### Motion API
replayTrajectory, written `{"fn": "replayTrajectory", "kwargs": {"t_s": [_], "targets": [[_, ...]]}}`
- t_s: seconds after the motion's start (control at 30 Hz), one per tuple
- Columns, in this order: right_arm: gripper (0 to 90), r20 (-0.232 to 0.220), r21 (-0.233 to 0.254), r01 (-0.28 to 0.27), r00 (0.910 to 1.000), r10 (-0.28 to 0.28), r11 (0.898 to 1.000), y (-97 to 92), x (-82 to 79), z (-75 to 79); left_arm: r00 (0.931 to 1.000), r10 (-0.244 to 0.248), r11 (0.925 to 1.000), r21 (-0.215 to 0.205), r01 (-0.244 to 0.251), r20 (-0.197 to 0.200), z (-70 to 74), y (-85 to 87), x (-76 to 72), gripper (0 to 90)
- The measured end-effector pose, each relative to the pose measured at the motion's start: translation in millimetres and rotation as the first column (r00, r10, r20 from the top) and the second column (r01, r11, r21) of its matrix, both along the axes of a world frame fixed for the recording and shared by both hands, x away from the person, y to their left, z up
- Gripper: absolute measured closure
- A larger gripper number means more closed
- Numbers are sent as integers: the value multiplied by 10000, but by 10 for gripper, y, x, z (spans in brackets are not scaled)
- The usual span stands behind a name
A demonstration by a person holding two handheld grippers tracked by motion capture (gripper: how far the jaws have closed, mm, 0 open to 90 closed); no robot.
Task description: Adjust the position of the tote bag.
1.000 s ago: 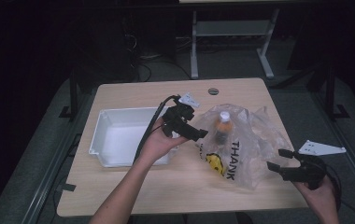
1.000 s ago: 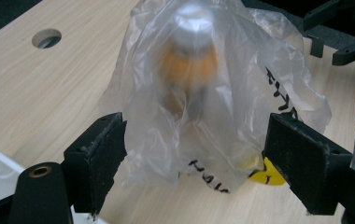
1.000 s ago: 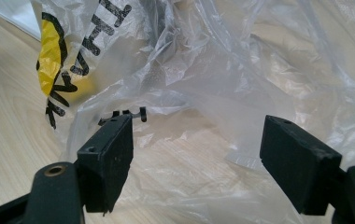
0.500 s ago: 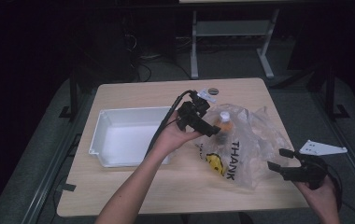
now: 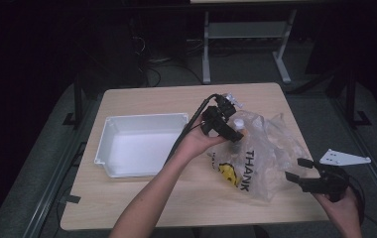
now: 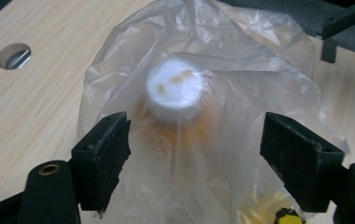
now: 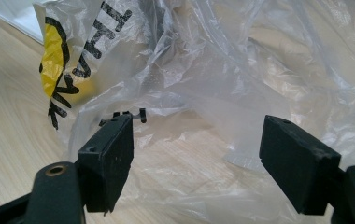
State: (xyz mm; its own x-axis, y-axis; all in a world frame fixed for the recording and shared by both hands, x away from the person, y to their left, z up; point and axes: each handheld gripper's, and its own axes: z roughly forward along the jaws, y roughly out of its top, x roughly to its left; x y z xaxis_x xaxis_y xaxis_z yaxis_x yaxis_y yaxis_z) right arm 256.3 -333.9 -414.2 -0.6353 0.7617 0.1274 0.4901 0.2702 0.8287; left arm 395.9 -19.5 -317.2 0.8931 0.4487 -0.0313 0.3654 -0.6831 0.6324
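Bottle (image 6: 178,93) blurred inside plastic bag (image 5: 271,153), only white cap clear. Left tool (image 6: 194,140) apart, just closing slightly around it, not pressing; right tool (image 7: 196,154) apart, empty.

Clear crinkled plastic bag (image 5: 271,153) bearing a yellow smiley and black "THANK" lettering; inside it, a white-capped bottle of orange liquid (image 6: 178,91). White rectangular plastic tray (image 5: 142,144). Pale wood-grain surface (image 5: 127,203). Black gripper (image 5: 226,130).

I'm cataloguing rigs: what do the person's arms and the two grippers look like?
Both forearms are bare, with no sleeves in view. The left gripper and right gripper are black, each with two blocky, rough-edged jaws and brass-coloured pivot rings. A black cable trails from the left one; a grey three-cornered plate lies beside the right.
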Motion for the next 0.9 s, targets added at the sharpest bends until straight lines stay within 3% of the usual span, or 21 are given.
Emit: {"fn": "replayTrajectory", "kwargs": {"t_s": [0.23, 0.9], "targets": [[261, 43, 7, -1, 10000, 1, 10000, -6, -1, 0, 9998, 74, 9999, 137, -71, -201, -79, -26, 77, 369], [265, 116, -73, -45, 9999, 46, 10000, 15, -1, 4, 9998, -149, 9998, 135, 151, -112, -137, 50, 91, 727]]}}
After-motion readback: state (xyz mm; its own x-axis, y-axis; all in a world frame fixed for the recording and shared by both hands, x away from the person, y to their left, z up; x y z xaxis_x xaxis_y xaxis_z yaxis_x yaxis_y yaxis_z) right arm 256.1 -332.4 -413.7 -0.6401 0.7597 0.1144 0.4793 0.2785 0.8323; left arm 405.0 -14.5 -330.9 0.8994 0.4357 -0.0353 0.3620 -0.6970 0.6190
